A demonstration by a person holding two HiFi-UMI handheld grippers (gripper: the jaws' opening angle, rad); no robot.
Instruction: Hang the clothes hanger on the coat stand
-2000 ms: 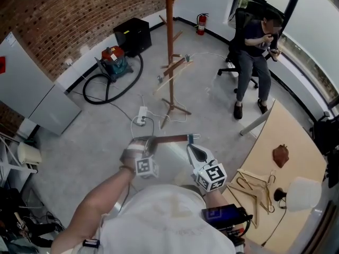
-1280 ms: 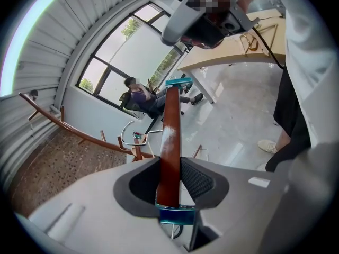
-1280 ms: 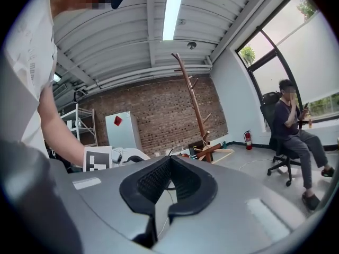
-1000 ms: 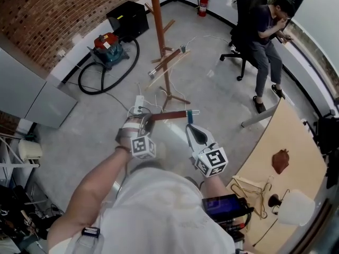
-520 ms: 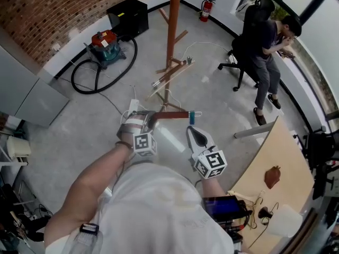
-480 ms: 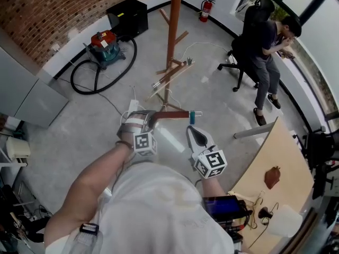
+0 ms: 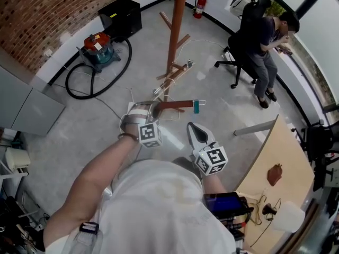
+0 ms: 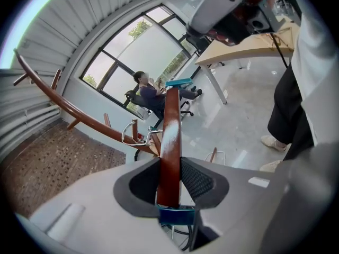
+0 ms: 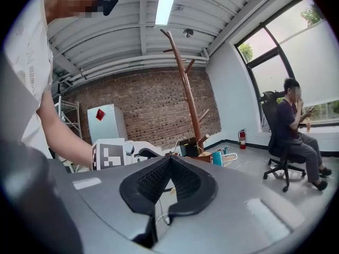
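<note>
A brown wooden hanger with a teal clip at its end is held level above the floor. My left gripper is shut on it; in the left gripper view the wooden bar runs straight out between the pads. My right gripper hangs just right of the hanger, apart from it, its pads together with nothing between them. The tall wooden coat stand rises just beyond the hanger, with other hangers low on it. The right gripper view shows the stand ahead.
A person sits on an office chair to the right of the stand. A red-and-teal vacuum with a black hose, a black box and a fire extinguisher line the brick wall. A wooden table stands at the right.
Both grippers and the held hanger have moved across the floor towards the coat stand, whose base now lies just beyond the hanger. The left grip on the hanger is unchanged.
</note>
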